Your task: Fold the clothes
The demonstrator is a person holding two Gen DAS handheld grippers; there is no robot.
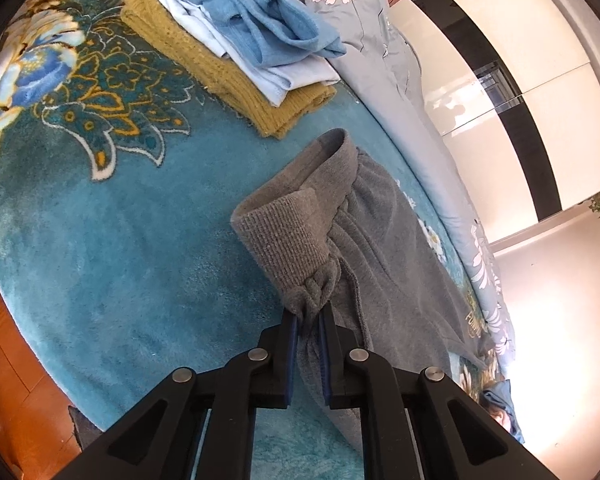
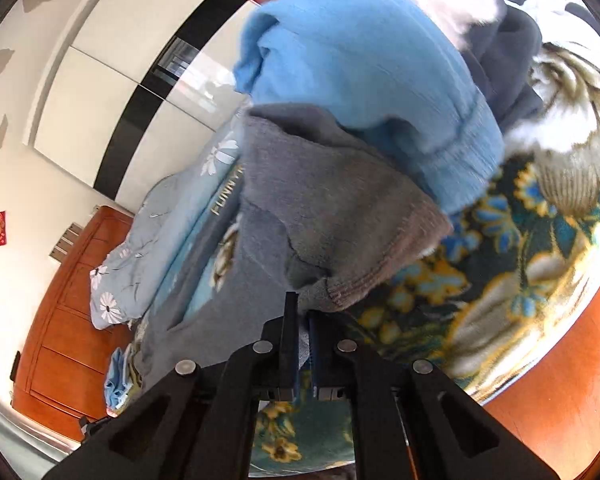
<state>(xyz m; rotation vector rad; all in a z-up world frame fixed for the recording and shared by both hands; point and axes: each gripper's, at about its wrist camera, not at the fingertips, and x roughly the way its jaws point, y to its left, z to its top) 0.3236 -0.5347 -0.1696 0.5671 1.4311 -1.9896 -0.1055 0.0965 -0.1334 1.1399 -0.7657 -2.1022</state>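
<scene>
jaws of the left gripper [image 1: 309, 316] are seen clenched on a bunched ribbed cuff of the grey garment [image 1: 388, 248], low centre of the left wrist view; jaws of the right gripper [image 2: 303, 312] are nearly closed, with a ribbed grey edge pinched at their tips, though the hold looks shallow and the frame is blurred. risk noted: the right pinch may slip if the cloth is pulled taut, since little fabric is held. the blue sweater [image 2: 364, 80], overlapping the grey cloth at upper centre of the right view, could be dragged along. the folded stack [image 1: 236, 40] at upper centre of the left view might be disturbed by a wide swing. the garment is spread on the teal floral blanket [image 1: 120, 220], extending from the left jaws toward the right edge of the frame.
</scene>
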